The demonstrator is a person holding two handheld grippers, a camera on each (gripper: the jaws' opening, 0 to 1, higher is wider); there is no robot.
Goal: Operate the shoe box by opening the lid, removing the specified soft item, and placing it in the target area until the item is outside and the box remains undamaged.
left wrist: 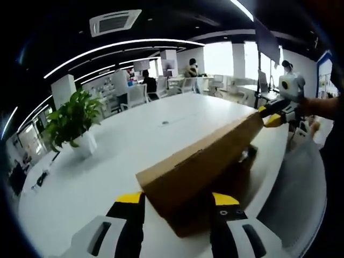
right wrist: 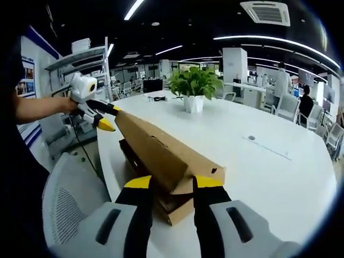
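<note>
STEP: lid-lift | shoe box [left wrist: 215, 177] on white desk [left wrist: 107, 161], 12 o'clock of both cameras | left claw [left wrist: 177, 207], right claw [right wrist: 167, 185] each clenched on a lid [right wrist: 161, 150] end | raise evenly, avoid creasing cardboard

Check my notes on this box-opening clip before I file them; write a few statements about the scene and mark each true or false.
1. The lid of the cardboard box is lifted at an angle. True.
2. A potted plant stands on the white table. True.
3. The lid lies flat and shut on the box. False: it slopes upward, with a gap above the box body.
4. The right gripper and the left gripper are at opposite ends of the lid. True.
5. The soft item already lies on the table beside the box. False: no such item is seen on the table.
6. The table is dark wood. False: it is white.
</note>
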